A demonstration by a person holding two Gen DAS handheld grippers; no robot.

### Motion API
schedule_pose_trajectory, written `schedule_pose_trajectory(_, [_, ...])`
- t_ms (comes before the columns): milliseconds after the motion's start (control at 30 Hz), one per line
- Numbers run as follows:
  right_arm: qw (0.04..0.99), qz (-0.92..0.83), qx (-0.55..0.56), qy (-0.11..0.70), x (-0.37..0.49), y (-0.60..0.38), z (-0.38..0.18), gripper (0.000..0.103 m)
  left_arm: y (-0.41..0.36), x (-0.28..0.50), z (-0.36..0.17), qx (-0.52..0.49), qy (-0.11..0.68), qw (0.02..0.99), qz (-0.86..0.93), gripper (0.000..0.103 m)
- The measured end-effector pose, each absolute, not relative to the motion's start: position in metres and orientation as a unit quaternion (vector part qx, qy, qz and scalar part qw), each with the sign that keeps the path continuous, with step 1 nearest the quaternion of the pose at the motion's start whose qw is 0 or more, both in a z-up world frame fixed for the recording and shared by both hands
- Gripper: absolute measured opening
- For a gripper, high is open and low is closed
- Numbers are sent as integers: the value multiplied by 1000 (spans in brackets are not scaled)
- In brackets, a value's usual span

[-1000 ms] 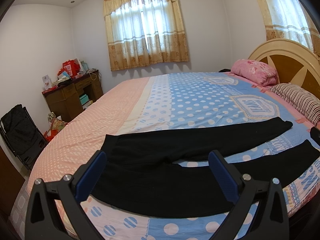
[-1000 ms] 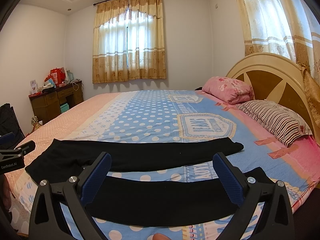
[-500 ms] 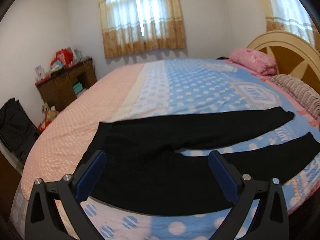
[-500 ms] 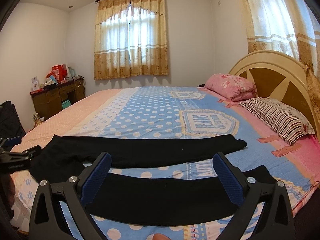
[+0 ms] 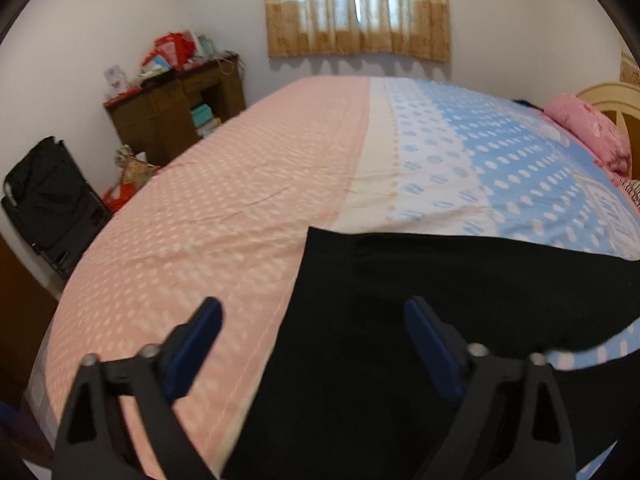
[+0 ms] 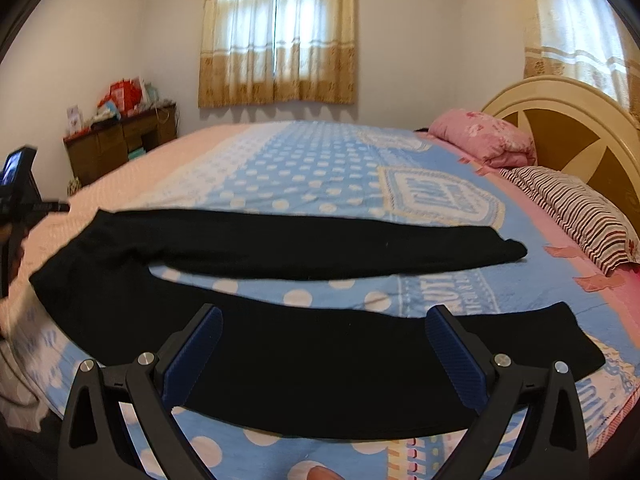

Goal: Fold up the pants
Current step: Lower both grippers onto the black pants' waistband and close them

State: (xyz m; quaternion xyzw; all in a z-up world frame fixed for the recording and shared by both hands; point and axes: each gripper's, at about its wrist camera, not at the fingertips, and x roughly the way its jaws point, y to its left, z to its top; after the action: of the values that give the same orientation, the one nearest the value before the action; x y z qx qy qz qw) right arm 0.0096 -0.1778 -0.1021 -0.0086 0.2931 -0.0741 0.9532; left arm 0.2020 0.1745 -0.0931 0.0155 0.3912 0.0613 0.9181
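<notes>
Black pants lie flat on the bed with the two legs spread apart toward the headboard and the waist at the left. My right gripper is open and empty, hovering over the near leg. My left gripper is open and empty, low over the waist end of the pants, with its left finger over the pink sheet and its right finger over the black cloth. The left gripper also shows at the left edge of the right wrist view.
The bed has a pink and blue dotted sheet. A pink pillow and a striped pillow lie by the wooden headboard. A brown desk and a black folded chair stand left of the bed.
My left gripper has dropped and swung left toward the waist end of the pants. My right gripper has lowered slightly over the near leg. Both stay open.
</notes>
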Motion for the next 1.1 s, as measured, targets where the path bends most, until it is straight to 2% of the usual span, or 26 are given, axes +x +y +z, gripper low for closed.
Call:
schedule_pose_trajectory(167, [946,-88,4,313,18,-193,-113,102,168,250,-120,30,433,900,41,64])
schedule_pose_trajectory(267, [942,-99,11,320,21,-204,-116,102,173,270,-132,35,446,894,33,60])
schedule_pose_trajectory(533, [932,-119,4,343,38,-225,-125,102,191,307,-148,13,474,880,28,59])
schedule_pose_trajectory(567, [931,-120,5,345,42,-229,-125,102,194,310,-153,8,480,877,25,57])
schedule_pose_trajectory(800, [929,-110,30,353,70,-260,-121,102,204,311,-160,-26,476,879,3,57])
schedule_pose_trajectory(833, [928,-110,34,354,73,-264,-121,102,204,310,-160,-27,474,880,0,55])
schedule_pose_trajectory(900, [927,-108,46,355,81,-274,-119,102,204,306,-159,-31,466,884,-11,43])
schedule_pose_trajectory(1100, [924,-99,68,362,104,-298,-117,102,208,305,-157,-39,451,892,-6,26])
